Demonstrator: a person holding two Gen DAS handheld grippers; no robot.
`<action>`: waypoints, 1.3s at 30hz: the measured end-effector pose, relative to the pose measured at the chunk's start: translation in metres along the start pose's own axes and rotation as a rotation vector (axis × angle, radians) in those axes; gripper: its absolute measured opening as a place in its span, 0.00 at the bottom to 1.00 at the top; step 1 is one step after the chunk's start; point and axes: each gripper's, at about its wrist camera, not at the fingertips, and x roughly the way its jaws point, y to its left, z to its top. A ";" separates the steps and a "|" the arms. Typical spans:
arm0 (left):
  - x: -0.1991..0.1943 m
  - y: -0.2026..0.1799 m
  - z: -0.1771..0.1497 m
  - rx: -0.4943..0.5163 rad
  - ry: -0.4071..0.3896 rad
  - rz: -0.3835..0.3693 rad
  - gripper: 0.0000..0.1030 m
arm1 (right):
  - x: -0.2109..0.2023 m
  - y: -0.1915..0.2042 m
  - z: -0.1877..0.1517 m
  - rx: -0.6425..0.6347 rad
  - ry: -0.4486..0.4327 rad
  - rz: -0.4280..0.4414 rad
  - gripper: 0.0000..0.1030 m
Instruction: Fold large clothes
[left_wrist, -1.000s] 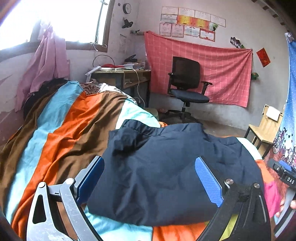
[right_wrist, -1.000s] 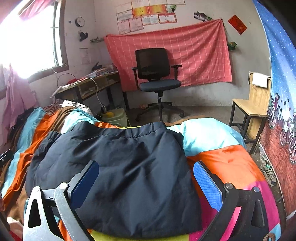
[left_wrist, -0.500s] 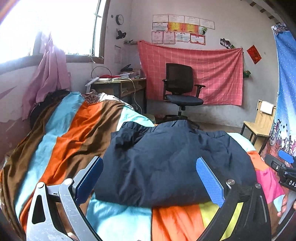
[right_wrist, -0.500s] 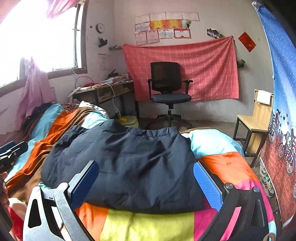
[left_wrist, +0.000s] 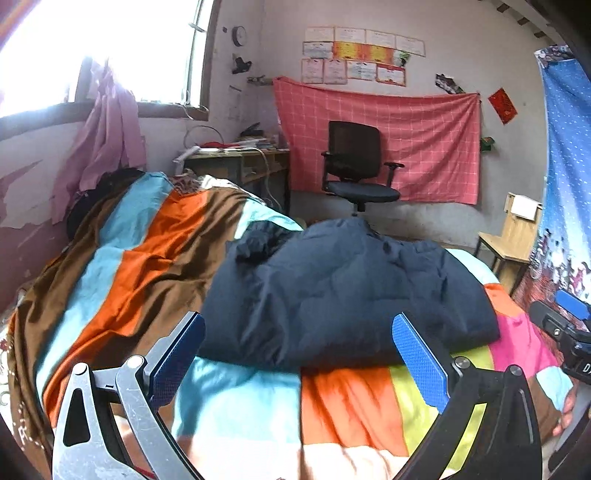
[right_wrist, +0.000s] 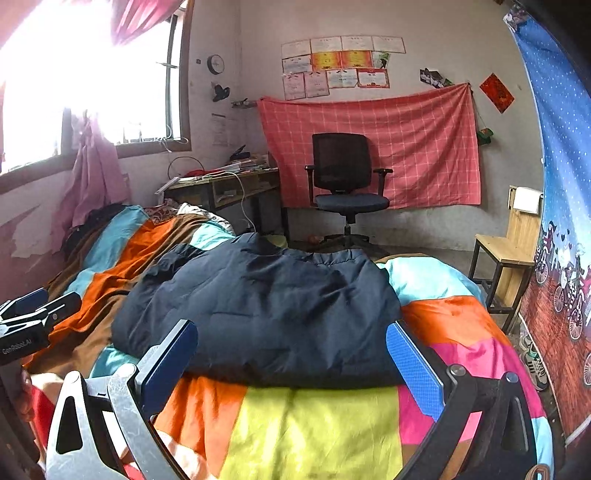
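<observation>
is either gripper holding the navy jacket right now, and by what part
Nothing is held. The left gripper and right gripper are both open, short of the folded navy jacket on the bed.

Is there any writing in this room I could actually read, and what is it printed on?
"GenRobot.AI": white print on the black body of the left gripper, in the right wrist view.
"D...": cut-off white print on the right gripper, in the left wrist view.
Wall certificates: too small to read.
Wall clock: numerals blurred.
Red paper sign: illegible.
</observation>
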 end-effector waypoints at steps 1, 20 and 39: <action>-0.001 -0.001 -0.002 0.000 0.001 -0.007 0.97 | -0.002 0.002 -0.002 -0.005 0.000 0.002 1.00; -0.025 -0.015 -0.046 0.067 0.001 -0.005 0.97 | -0.036 0.022 -0.041 -0.027 -0.025 0.003 1.00; -0.033 -0.006 -0.070 0.058 0.019 0.000 0.97 | -0.038 0.016 -0.071 0.036 0.025 -0.008 1.00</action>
